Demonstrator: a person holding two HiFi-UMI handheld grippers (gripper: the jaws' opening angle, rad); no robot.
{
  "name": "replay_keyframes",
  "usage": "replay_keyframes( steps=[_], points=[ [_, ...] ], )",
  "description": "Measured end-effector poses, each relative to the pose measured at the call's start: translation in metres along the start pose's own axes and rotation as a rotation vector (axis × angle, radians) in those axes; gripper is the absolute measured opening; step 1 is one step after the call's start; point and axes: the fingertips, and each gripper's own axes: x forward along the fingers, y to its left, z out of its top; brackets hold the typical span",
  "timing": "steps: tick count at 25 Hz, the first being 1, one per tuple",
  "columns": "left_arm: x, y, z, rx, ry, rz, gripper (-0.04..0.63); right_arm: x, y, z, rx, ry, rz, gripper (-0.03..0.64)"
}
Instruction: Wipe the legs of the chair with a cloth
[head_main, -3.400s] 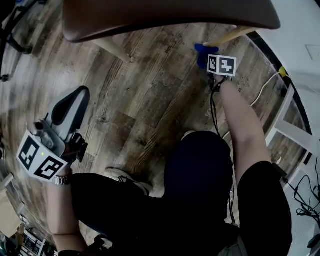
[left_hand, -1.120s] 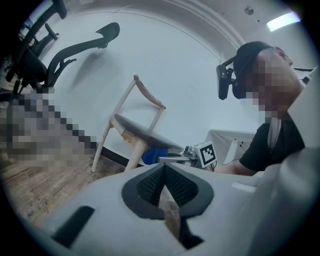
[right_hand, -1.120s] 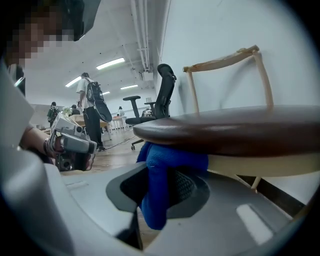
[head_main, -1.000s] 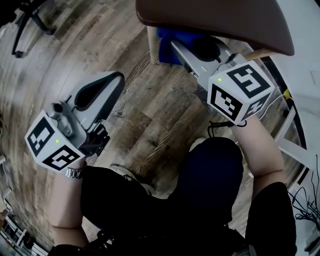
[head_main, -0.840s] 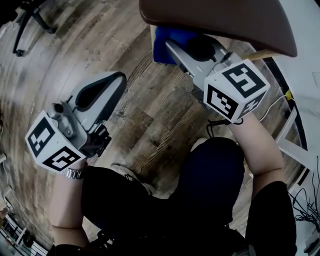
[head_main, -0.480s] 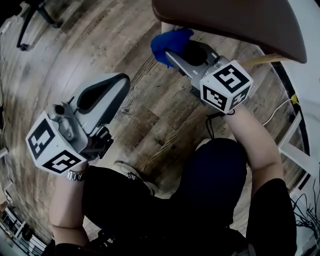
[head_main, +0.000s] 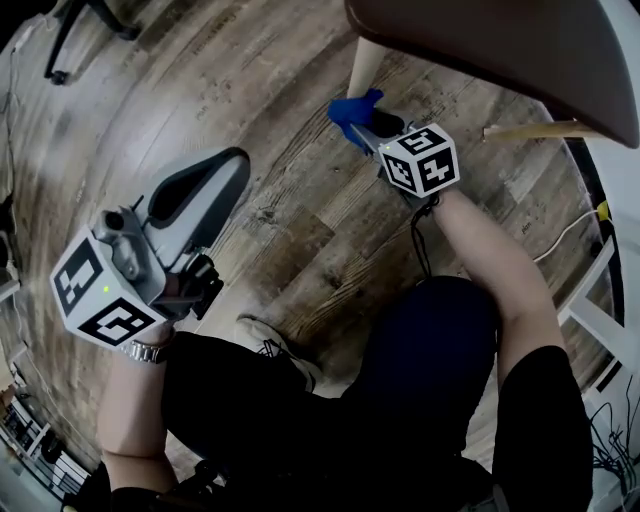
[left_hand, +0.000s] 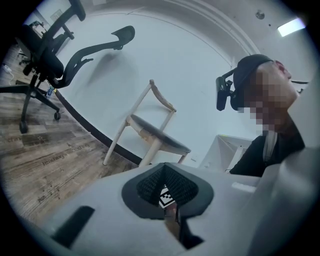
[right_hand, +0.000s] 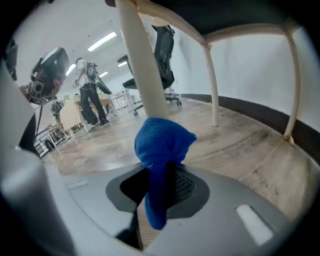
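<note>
A blue cloth (head_main: 352, 109) (right_hand: 160, 150) is pinched in my right gripper (head_main: 368, 128) (right_hand: 161, 187), which is shut on it. The cloth presses against the lower part of a pale wooden chair leg (head_main: 364, 66) (right_hand: 141, 60) under the brown seat (head_main: 500, 45). Two more pale legs (right_hand: 211, 85) (right_hand: 295, 85) stand behind it in the right gripper view; another leg (head_main: 530, 130) shows in the head view. My left gripper (head_main: 200, 195) (left_hand: 170, 212) hangs apart at the left, jaws shut and empty, tilted up away from the chair.
Wood-plank floor (head_main: 290, 230) all around. The person's dark-trousered legs (head_main: 400, 370) and a shoe (head_main: 275, 345) fill the bottom. A black office chair base (head_main: 75, 30) stands at top left. A second wooden chair (left_hand: 150, 130) shows by the white wall. A white cable (head_main: 575, 235) runs at the right.
My right gripper with the blue cloth has gone down and away along the chair leg toward the floor. The left gripper has stayed about where it was.
</note>
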Motion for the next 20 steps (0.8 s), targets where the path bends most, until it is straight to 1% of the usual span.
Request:
replay_keyframes(
  steps=[2,6,8,10,13,15,17,20],
  points=[
    [-0.001,-0.001,0.001,-0.003,-0.003,-0.004,0.005,0.016,-0.015,-0.023,-0.001,0.074,-0.025,0.088],
    [-0.002,-0.005,0.0,0.01,0.008,-0.004,0.005,0.042,-0.035,-0.06,-0.058,0.219,-0.08,0.089],
    [-0.003,-0.004,-0.003,0.018,0.024,0.004,0.005,0.048,-0.038,-0.069,-0.081,0.263,-0.092,0.089],
    [-0.006,-0.001,-0.006,0.029,0.036,0.019,0.005,0.05,-0.038,-0.073,-0.097,0.281,-0.094,0.089],
    [-0.008,0.0,-0.009,0.037,0.041,0.032,0.005,0.047,-0.039,-0.073,-0.095,0.275,-0.096,0.091],
    [-0.007,-0.003,-0.008,0.041,0.038,0.029,0.005,0.041,-0.037,-0.065,-0.082,0.244,-0.1,0.089],
    [-0.004,-0.006,-0.006,0.05,0.035,0.016,0.005,0.029,-0.034,-0.05,-0.076,0.182,-0.099,0.089],
    [0.002,-0.012,-0.003,0.062,0.03,-0.011,0.005,0.0,-0.024,-0.011,-0.088,0.068,-0.094,0.089]
  ],
)
